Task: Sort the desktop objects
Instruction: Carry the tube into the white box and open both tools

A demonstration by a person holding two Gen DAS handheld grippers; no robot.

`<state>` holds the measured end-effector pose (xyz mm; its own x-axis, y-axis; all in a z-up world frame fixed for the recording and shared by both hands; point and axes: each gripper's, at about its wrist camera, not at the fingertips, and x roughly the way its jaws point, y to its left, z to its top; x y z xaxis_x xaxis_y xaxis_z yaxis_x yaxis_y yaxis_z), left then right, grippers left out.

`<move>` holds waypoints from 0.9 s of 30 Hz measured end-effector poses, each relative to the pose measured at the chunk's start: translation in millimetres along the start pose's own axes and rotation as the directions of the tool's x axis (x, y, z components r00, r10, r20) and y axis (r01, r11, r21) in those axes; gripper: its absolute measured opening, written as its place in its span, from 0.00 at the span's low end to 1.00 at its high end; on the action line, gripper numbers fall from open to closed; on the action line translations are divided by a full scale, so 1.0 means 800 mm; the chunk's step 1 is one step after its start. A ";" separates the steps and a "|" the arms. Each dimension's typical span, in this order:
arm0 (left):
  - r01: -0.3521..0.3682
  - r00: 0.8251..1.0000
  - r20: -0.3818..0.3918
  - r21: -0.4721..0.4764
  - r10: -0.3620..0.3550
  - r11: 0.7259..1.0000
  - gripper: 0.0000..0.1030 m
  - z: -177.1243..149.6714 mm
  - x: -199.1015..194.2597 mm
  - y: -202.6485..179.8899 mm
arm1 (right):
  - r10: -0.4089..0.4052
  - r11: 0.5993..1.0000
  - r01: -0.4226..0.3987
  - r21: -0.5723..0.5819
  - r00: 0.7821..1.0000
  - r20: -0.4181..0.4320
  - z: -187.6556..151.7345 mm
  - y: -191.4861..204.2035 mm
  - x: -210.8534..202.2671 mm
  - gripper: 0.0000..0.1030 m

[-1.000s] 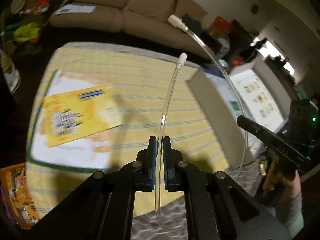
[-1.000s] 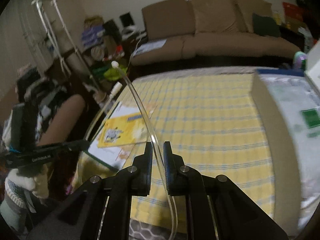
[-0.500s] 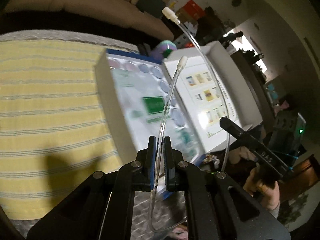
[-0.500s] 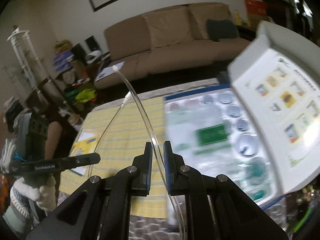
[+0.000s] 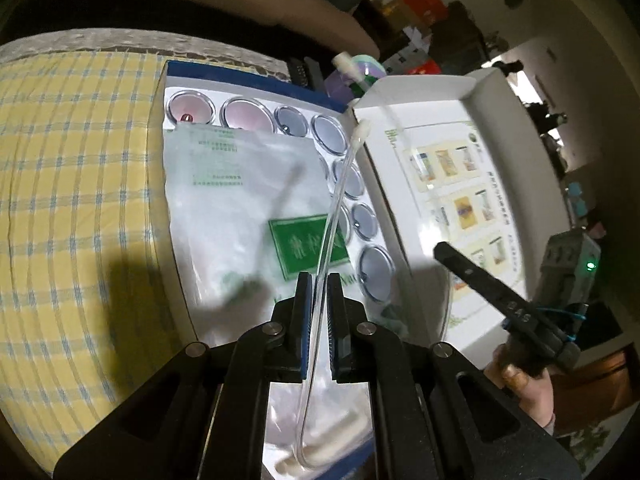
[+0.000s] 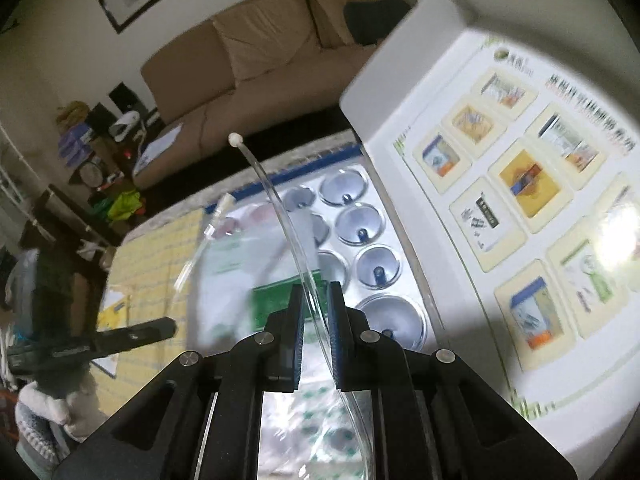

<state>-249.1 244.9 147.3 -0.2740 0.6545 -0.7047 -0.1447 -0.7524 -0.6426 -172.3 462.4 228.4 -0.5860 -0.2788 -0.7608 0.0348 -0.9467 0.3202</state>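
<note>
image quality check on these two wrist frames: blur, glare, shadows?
Left wrist: mostly sharp; gripper shadows fall on the yellow checked tablecloth and the white plastic bag; heavy fisheye vignette. Right wrist: motion blur smears the bag and the thin clear tube; a bright glare spot washes out the open white box lid at right.

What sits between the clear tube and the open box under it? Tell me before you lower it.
The clear tube hangs between both tongs, left and right, above the open box. A plastic bag lies flat over the middle of the tray, and cups fill the visible wells beside it.
</note>
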 end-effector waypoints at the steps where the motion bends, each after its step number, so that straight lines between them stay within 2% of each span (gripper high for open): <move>1: -0.010 1.000 0.000 0.004 0.010 1.000 0.06 0.002 0.006 -0.001 | -0.002 1.000 0.002 0.003 1.000 -0.009 -0.001 -0.003 0.009 0.09; 9: -0.115 0.993 0.011 0.055 0.115 0.992 0.06 0.007 0.033 0.013 | -0.074 0.997 0.073 -0.017 0.995 -0.070 -0.016 -0.024 0.065 0.10; 14: -0.117 0.993 0.017 0.069 0.116 0.991 0.09 0.008 0.041 0.014 | -0.144 0.989 0.140 -0.054 0.986 -0.089 -0.021 -0.027 0.076 0.13; 19: -0.097 0.995 0.023 0.017 0.097 0.995 0.09 0.001 0.058 0.011 | -0.219 0.973 0.214 -0.084 0.974 -0.057 -0.014 -0.026 0.069 0.13; 21: -0.117 0.993 0.034 0.013 0.117 0.993 0.10 -0.002 0.061 0.009 | -0.224 0.972 0.219 -0.089 0.973 -0.052 -0.008 -0.026 0.067 0.13; 22: -0.133 0.990 0.039 0.012 0.132 0.991 0.16 -0.004 0.062 0.009 | -0.231 0.970 0.225 -0.093 0.972 -0.055 -0.006 -0.026 0.068 0.14; 23: -0.143 0.989 0.044 0.009 0.142 0.990 0.28 -0.005 0.061 0.010 | -0.244 0.967 0.237 -0.099 0.968 -0.061 -0.005 -0.025 0.069 0.15; 24: -0.139 0.989 0.047 0.010 0.139 0.990 0.32 -0.005 0.060 0.011 | -0.262 0.961 0.255 -0.104 0.963 -0.065 -0.005 -0.025 0.069 0.16; 26: -0.150 0.987 0.065 0.039 0.147 0.988 0.47 -0.006 0.051 0.010 | -0.248 0.965 0.242 -0.102 0.967 -0.054 -0.006 -0.022 0.063 0.22; 27: -0.151 0.986 0.079 0.051 0.147 0.987 0.53 -0.006 0.045 0.009 | -0.233 0.969 0.229 -0.098 0.972 -0.038 -0.007 -0.020 0.056 0.31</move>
<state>-255.4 263.3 116.1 -0.3663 0.5289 -0.7655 -0.1496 -0.8455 -0.5126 -194.9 464.3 185.7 -0.5470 -0.0564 -0.8352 -0.0210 -0.9965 0.0810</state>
